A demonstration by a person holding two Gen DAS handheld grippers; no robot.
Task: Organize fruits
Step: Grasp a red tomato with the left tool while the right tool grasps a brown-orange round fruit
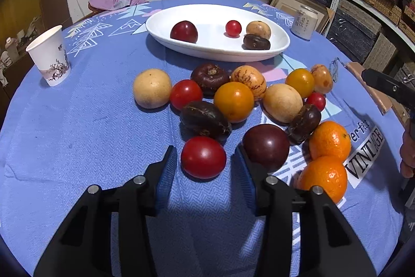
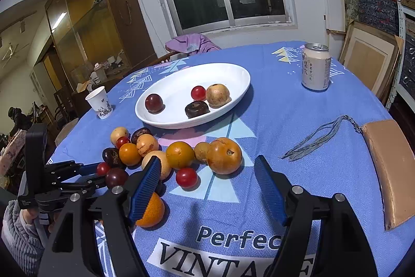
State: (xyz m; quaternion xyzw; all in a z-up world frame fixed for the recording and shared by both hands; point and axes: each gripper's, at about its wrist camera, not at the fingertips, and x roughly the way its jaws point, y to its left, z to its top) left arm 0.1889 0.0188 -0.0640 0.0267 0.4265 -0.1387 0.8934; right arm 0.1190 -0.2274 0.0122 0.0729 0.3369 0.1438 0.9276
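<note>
The plate (image 1: 281, 43) holds four fruits; two oranges (image 1: 329, 140) lie nearest. The left gripper (image 1: 205, 160) brackets a tomato (image 1: 203, 157) without gripping; the right gripper (image 2: 207, 186) gapes empty.

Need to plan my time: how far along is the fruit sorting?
Early. Four fruits already lie in the white dish. The left tongs straddle a red tomato on the cloth, pads not yet touching it; the right tongs are open and empty. Over a dozen fruits remain in the pile.
</note>
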